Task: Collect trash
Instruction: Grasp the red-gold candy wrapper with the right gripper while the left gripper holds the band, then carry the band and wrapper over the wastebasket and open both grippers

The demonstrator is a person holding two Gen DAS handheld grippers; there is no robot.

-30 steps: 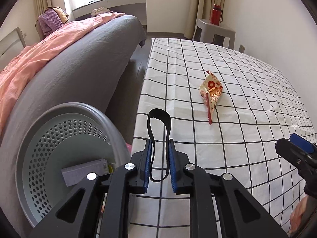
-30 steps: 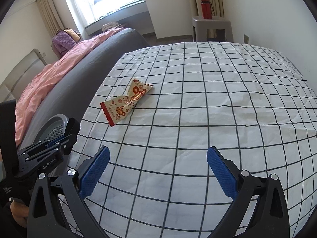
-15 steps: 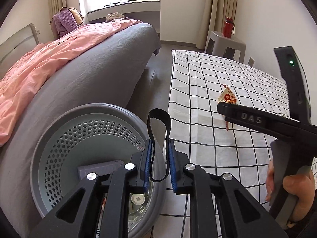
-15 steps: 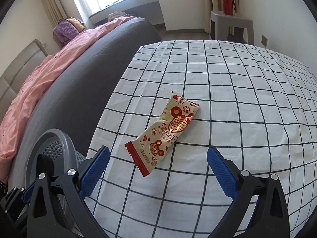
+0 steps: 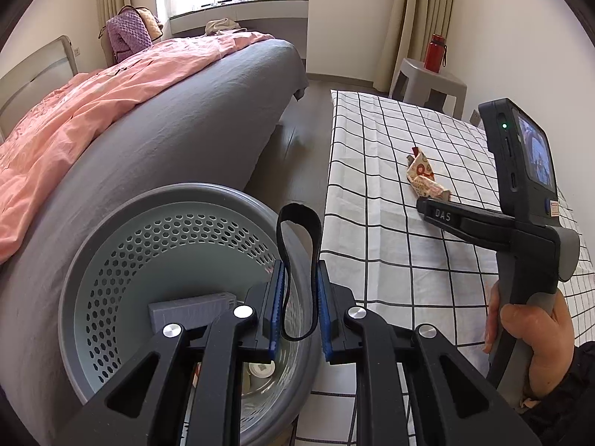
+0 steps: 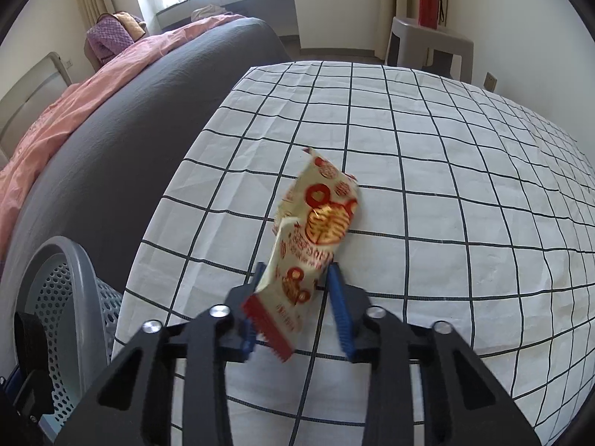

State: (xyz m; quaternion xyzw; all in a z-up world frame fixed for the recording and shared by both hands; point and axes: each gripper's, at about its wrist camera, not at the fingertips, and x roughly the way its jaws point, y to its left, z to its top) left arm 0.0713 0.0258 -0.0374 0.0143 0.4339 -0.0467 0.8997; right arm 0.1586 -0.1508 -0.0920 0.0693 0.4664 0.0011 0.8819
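My right gripper (image 6: 297, 297) pinches the red-and-cream snack wrapper (image 6: 316, 230) at its near end; the rest of it lies on the checked cloth of the counter (image 6: 446, 223). My left gripper (image 5: 299, 308) is clamped on a black strap loop (image 5: 297, 223), over the grey perforated bin (image 5: 148, 245) beside the bed (image 5: 167, 122).

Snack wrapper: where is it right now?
The snack wrapper sits between the right gripper fingers on the checked sheet, right of the basket.
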